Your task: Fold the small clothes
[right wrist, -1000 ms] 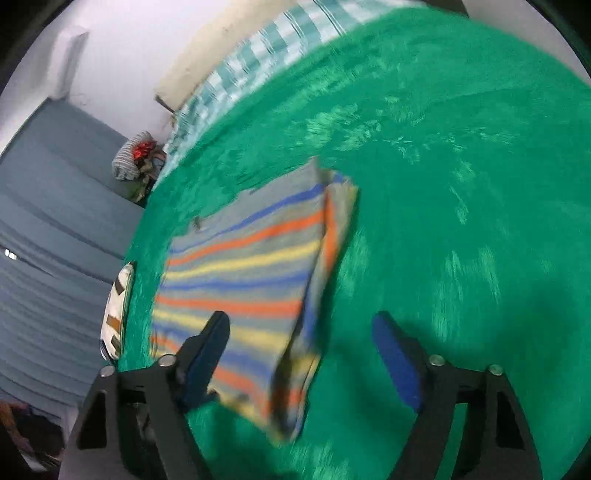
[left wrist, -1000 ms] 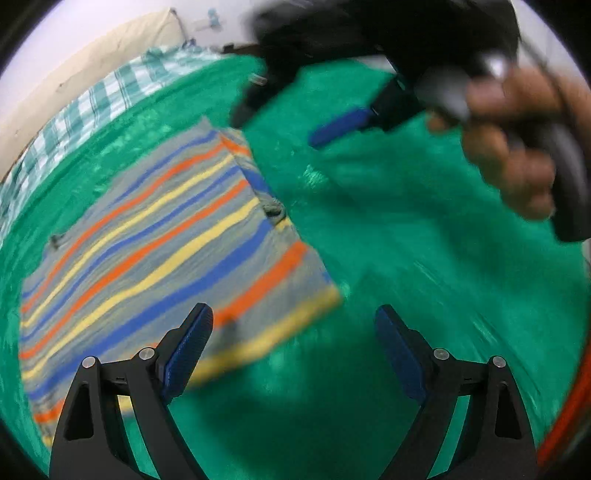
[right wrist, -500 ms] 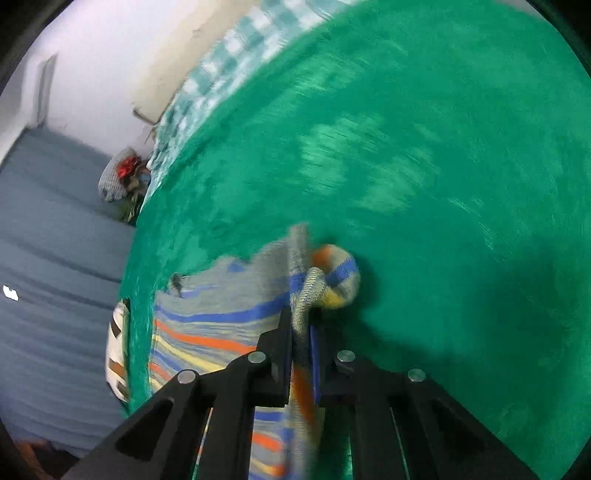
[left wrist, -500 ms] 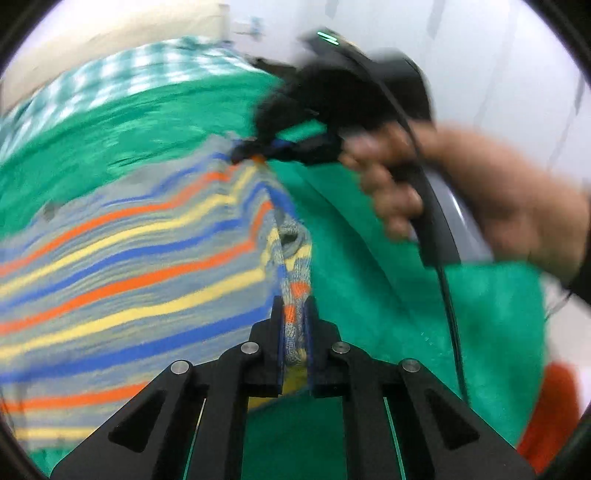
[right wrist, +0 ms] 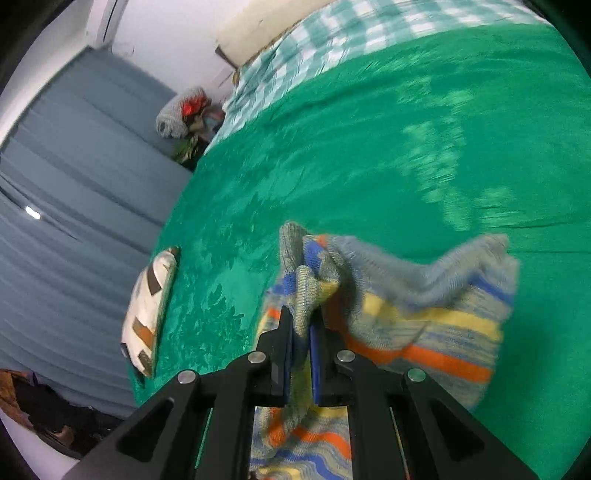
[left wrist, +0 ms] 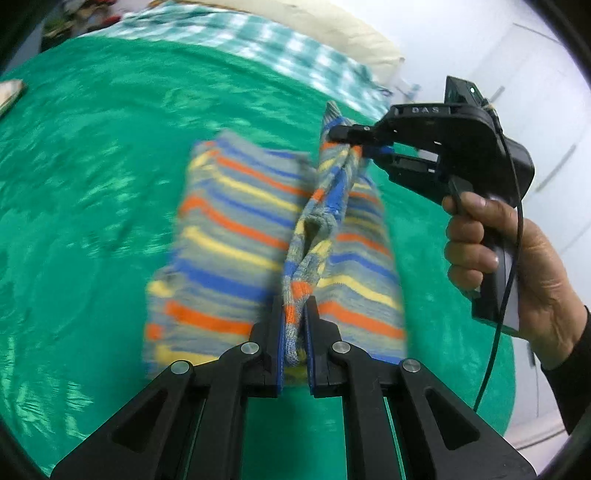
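Here, both grippers are clamped on one striped garment (left wrist: 236, 236) above a green blanket (left wrist: 92, 155) that covers a bed. In the left wrist view, the left gripper (left wrist: 293, 314) pinches a bunched edge of the knit between its blue pads, and the right gripper (left wrist: 351, 142), held by a hand (left wrist: 506, 258) in a dark sleeve, pinches the far end of the same edge. The edge runs raised between the two grips, and striped panels of grey, blue, orange and yellow hang down on either side of it; the cloth is blurred, so whether its lower parts touch the blanket cannot be told. In the right wrist view, the right gripper (right wrist: 303, 328) has its fingers closed on a thick fold of the garment (right wrist: 424, 314), which spreads right of the jaws and drops below them. A patterned cushion (right wrist: 149, 310) lies at the blanket's left edge, well apart from the garment. Beyond the blanket is a checked sheet (right wrist: 332, 40) and a pale headboard (right wrist: 258, 29). Grey-blue curtains (right wrist: 74, 184) fill the left side of that view.
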